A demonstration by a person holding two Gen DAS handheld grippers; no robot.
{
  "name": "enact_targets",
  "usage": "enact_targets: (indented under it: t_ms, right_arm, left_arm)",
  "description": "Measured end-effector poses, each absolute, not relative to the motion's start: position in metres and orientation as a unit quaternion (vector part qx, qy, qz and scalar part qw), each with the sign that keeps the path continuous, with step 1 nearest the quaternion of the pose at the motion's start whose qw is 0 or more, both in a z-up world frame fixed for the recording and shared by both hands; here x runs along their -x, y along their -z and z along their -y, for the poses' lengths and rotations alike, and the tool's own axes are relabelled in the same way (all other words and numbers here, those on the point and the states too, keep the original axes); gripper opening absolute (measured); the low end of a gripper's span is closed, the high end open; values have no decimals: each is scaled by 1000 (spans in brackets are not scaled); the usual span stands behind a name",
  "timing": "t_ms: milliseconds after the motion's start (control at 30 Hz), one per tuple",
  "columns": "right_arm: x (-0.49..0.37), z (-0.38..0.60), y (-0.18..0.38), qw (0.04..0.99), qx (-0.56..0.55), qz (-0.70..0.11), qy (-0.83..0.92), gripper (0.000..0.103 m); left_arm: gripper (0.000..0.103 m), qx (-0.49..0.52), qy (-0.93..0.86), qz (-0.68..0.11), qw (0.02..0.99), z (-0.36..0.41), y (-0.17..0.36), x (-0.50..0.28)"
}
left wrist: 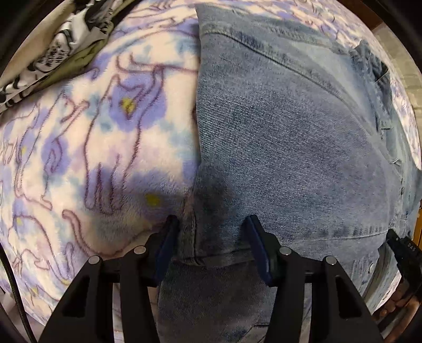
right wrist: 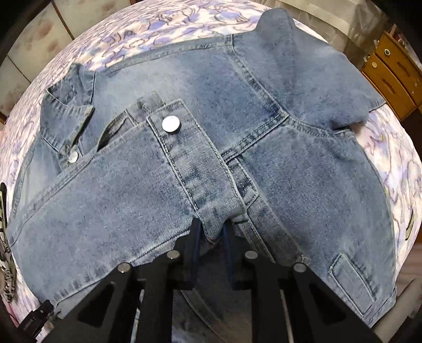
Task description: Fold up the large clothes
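Note:
A blue denim jacket (right wrist: 263,137) lies spread on a purple-and-white floral blanket (right wrist: 168,23). One sleeve with a metal cuff button (right wrist: 170,124) is folded across its body. My right gripper (right wrist: 212,232) is shut on the sleeve cuff (right wrist: 213,224), pinching a fold of denim between its pads. In the left wrist view the jacket (left wrist: 290,137) fills the right half. My left gripper (left wrist: 211,227) is open, its fingers (left wrist: 168,237) straddling the jacket's hem edge (left wrist: 195,237) at the blanket (left wrist: 92,158).
A pile of patterned black-and-white and olive clothes (left wrist: 52,58) lies at the blanket's far left. A wooden drawer unit (right wrist: 393,76) stands at the right. The other gripper (left wrist: 406,253) shows at the right edge of the left wrist view.

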State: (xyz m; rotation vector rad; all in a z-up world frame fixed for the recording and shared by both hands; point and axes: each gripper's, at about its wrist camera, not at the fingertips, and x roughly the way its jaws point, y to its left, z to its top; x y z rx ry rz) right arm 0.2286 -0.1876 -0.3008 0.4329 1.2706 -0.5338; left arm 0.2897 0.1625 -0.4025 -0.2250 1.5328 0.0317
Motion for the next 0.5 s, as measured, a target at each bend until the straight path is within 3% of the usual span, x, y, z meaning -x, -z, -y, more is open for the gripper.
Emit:
enact_targets:
  t_ms: [300,500]
  right_arm:
    - [-236,198,314,749,-225,-581,226,18]
    - [-223,222,312,763,-250,-578,146,18]
  left_arm:
    - [58,56,-46,-674,735,-133,410,-293]
    - [59,55,-165,-641,748,-106,385,-273]
